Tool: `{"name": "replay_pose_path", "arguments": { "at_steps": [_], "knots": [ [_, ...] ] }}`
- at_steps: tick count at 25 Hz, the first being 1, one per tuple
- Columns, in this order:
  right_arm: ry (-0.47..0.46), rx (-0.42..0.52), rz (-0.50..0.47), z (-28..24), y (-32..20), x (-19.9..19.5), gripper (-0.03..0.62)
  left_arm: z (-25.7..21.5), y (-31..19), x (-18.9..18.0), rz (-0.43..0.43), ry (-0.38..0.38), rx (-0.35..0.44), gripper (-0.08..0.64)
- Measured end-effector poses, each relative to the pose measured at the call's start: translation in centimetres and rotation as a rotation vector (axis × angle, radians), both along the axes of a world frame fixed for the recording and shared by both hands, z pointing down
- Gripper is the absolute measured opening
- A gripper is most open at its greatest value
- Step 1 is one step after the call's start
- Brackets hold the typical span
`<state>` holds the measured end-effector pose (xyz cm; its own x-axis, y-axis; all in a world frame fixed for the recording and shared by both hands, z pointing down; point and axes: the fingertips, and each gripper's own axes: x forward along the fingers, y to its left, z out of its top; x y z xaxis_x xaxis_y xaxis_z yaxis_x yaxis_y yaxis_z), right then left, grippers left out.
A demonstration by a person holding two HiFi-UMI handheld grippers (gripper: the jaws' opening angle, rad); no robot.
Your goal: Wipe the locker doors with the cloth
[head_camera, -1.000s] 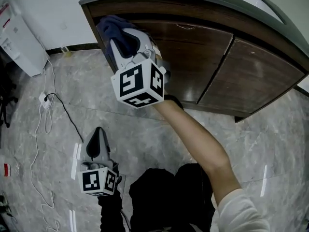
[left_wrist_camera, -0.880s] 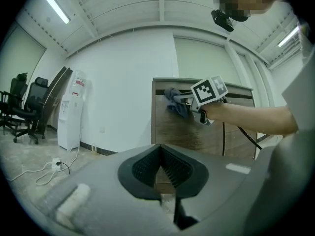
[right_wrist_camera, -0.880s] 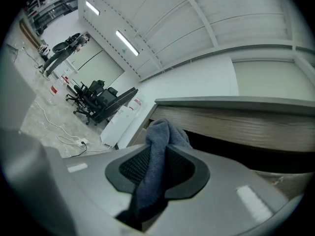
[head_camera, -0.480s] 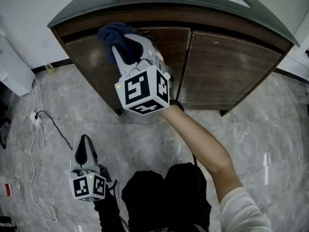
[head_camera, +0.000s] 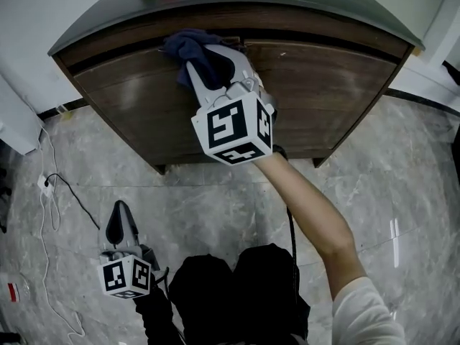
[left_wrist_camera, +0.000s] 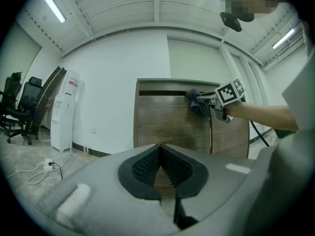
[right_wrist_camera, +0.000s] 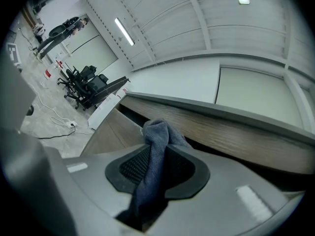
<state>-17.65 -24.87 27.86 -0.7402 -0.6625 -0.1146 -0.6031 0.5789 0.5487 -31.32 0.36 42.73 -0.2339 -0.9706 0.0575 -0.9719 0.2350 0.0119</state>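
The locker is a low brown wooden cabinet with two doors point(head_camera: 136, 106) under a grey top point(head_camera: 93, 21). A dark blue cloth point(head_camera: 188, 43) is pressed against the upper edge of the doors, near the seam between them. My right gripper point(head_camera: 205, 54) is shut on it, and in the right gripper view the cloth point(right_wrist_camera: 157, 129) bulges out past the pads point(right_wrist_camera: 130, 167). My left gripper point(head_camera: 119, 214) hangs low over the floor at the left, away from the locker, shut with nothing in it. From there I see the locker point(left_wrist_camera: 167, 124) and the cloth point(left_wrist_camera: 197, 101) ahead.
A white floor-standing appliance point(left_wrist_camera: 64, 109) stands left of the locker against the wall. A power strip and white cables point(head_camera: 44, 185) lie on the marble floor at the left. Black office chairs point(left_wrist_camera: 19, 107) stand farther left. My legs are at the bottom centre.
My right gripper has slid the cloth rightward along the top of the doors, from the left corner toward the middle seam. The left gripper has drifted a little, still shut.
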Motion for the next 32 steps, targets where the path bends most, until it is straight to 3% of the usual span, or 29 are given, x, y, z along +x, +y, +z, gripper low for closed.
{"name": "replay_pose_path", "arguments": {
  "at_steps": [8,19,32],
  "knots": [
    [0.0,0.01,0.047,-0.2,-1.1,4.5,0.101,0.3,-0.5,1.8,0.024,-0.016,-0.017,0.002],
    [0.042,0.101,0.055,-0.4,-0.8,8.6,0.1,0.6,-0.9,2.4,0.03,-0.047,-0.03,0.002],
    [0.052,0.129,0.16,0.2,-3.2,18.0,0.101,1.3,-1.4,3.4,0.05,-0.048,-0.053,0.002]
  ]
}}
